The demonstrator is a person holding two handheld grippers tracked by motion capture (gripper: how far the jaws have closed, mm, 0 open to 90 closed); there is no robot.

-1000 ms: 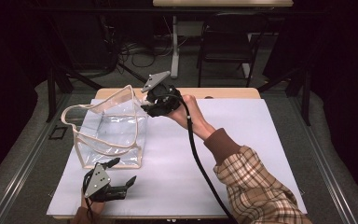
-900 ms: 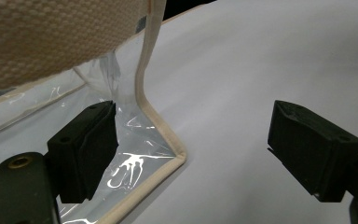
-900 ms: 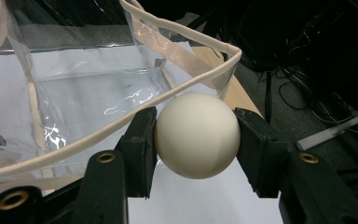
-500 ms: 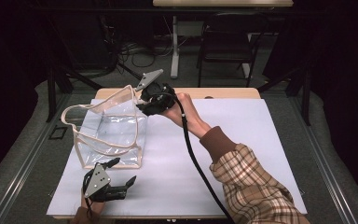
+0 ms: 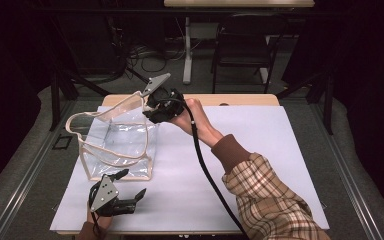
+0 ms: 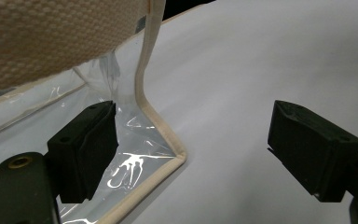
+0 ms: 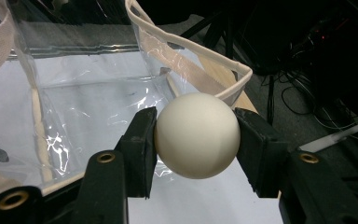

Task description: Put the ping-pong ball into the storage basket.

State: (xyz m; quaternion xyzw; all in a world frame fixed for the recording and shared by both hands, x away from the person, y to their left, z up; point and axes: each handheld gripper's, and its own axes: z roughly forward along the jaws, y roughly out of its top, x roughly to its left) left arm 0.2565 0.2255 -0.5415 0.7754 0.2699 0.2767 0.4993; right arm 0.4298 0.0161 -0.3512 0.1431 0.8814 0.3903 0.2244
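A clear plastic tote bag (image 5: 115, 145) with beige trim stands open on the left of the white sheet. My right gripper (image 5: 152, 107) hovers at the bag's far right top rim, shut on a white ball (image 7: 193, 140); its pads (image 7: 142, 135) press the ball's two sides, with the bag's open mouth (image 7: 74, 102) just beyond. My left gripper (image 5: 129, 186) rests low near the table's front edge, open. In the left gripper view, the bag's bottom corner (image 6: 168, 149) lies between its wide jaws (image 6: 196, 121) without touching the pads, and a beige handle strap (image 6: 51, 37) hangs overhead.
The white sheet (image 5: 260, 150) covers most of the wooden table. The right gripper's black cable (image 5: 205, 170) trails across it beside a plaid sleeve (image 5: 270, 200). Behind the table stand a chair (image 5: 240, 50), a desk leg and floor cables.
My right gripper with the ball has crept slightly left toward the bag's rim. The left gripper and the bag have stayed put.
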